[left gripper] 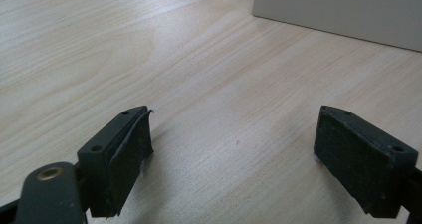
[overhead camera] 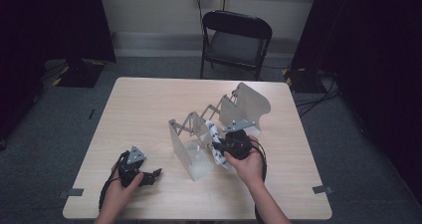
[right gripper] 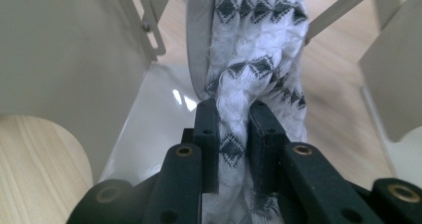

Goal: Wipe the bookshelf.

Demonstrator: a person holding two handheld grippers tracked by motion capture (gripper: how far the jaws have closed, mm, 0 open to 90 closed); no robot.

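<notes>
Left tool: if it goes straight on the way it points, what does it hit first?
Probably the pale end panel of the expanding rack. The left tool is open, with bare table ahead of its jaws; the panel stands beyond and slightly off to one side, so depth is uncertain.

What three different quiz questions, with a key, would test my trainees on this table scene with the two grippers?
1. True or false: the right gripper is shut on the patterned white cloth.
2. The left gripper is: A) holding the cloth, B) open above bare wooden table, C) gripping the rack.
3. Which thing stands beside the cloth, with white panels joined by scissor links?

Key: 1 true. 2 B. 3 the expandable white rack.
</notes>
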